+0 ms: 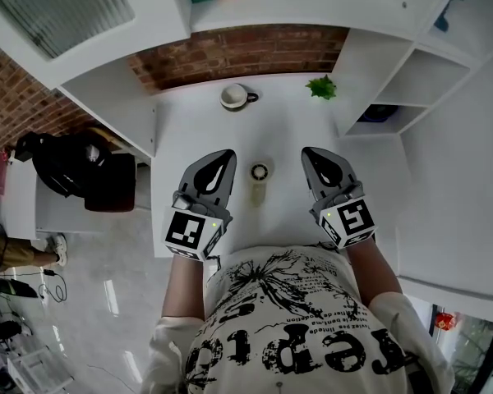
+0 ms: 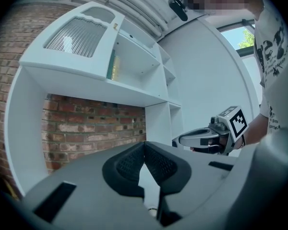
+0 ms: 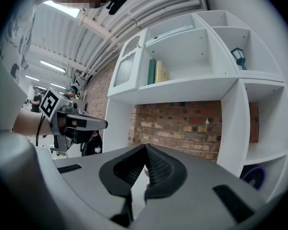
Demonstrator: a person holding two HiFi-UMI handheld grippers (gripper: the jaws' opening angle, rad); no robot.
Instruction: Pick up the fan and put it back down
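Note:
A small fan point(image 1: 259, 180), with a round head and a cream handle, rests on the white desk point(image 1: 283, 130) between my two grippers, and neither touches it. My left gripper point(image 1: 228, 153) is to its left, shut and empty, its pads meeting at the tips point(image 2: 144, 143). My right gripper point(image 1: 308, 151) is to the fan's right, also shut with nothing in it point(image 3: 145, 146). Both point level toward the brick wall point(image 1: 238, 52). Each gripper view shows the other gripper off to the side: the right gripper point(image 2: 182, 140) and the left gripper point(image 3: 104, 124). Neither gripper view shows the fan.
A mug point(image 1: 237, 97) and a small green plant point(image 1: 321, 87) stand at the back of the desk. White shelving point(image 1: 394, 72) surrounds the desk, with a dark blue object point(image 1: 378, 113) in a right cubby. A black bag on a chair point(image 1: 74, 167) sits left of the desk.

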